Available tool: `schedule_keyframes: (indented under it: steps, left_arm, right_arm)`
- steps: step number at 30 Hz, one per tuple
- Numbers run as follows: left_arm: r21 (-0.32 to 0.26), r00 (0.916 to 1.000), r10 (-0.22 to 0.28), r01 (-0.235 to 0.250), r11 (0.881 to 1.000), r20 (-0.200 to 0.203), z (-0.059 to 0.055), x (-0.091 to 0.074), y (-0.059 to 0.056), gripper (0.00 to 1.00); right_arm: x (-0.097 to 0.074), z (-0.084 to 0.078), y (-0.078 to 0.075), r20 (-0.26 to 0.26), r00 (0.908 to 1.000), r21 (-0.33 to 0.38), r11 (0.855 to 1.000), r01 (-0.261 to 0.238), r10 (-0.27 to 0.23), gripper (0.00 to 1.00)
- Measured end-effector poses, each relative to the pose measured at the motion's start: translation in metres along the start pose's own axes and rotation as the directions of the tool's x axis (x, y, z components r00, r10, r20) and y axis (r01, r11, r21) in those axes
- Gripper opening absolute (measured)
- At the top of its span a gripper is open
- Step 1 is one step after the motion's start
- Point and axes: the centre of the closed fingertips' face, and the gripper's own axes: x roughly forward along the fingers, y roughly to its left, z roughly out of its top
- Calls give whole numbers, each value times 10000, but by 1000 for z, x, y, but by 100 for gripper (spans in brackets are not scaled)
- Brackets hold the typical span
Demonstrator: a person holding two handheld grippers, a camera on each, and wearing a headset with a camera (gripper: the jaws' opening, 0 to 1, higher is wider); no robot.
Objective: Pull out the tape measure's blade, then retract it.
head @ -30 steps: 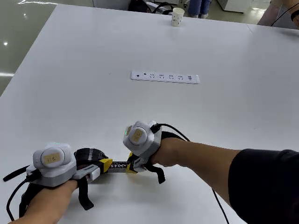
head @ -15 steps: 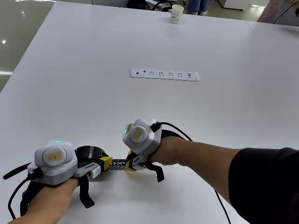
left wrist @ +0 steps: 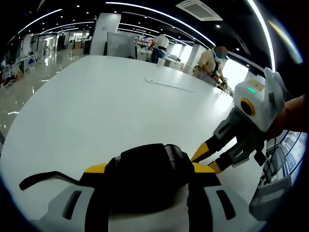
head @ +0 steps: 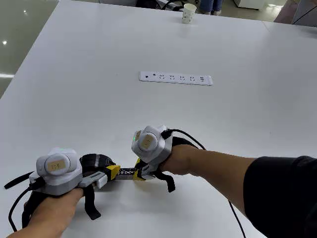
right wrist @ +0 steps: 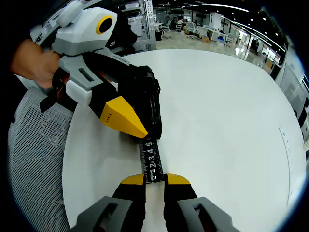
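Note:
A black tape measure case [head: 94,161] rests on the white table [head: 89,89] at the near left, and my left gripper [head: 105,171] is shut on it. In the left gripper view the case [left wrist: 149,174] fills the space between the yellow-tipped jaws of my left gripper [left wrist: 149,169]. A short length of blade [right wrist: 150,159], numbered to about 5, sticks out of the case [right wrist: 145,99]. My right gripper [right wrist: 154,180] is shut on the blade's end. From the head view, the blade [head: 126,173] spans the small gap to my right gripper [head: 138,175].
A white power strip [head: 175,78] lies flat mid-table. A paper cup [head: 188,13] stands at the far edge. People stand beyond the table [left wrist: 96,106] in the left gripper view. Cables and straps trail from both grippers near the front edge.
Both grippers keep their hold and much the same spacing. The head camera has shifted slightly.

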Motion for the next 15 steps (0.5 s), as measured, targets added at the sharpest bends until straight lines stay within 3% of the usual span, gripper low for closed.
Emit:
schedule_keyframes:
  steps: [7,10,12,15]
  left_arm:
    - [199,9999,142,-143,9997,57,0,1,0,60]
    - [644,9995,308,-315,9974,116,0,2,-2,60]
    - [454,9993,281,-292,9985,255,0,1,0,60]
    - [79,9999,108,-109,9999,127,2,1,1,60]
  right_arm:
    - [0,1,0,68,10000,239,9997,16,-18,10]
    - [0,1,0,68,10000,278,9996,25,-27,10]
    - [0,1,0,101,9999,294,9996,38,-41,10]
    - [-1,1,1,231,9997,248,9997,4,-9,10]
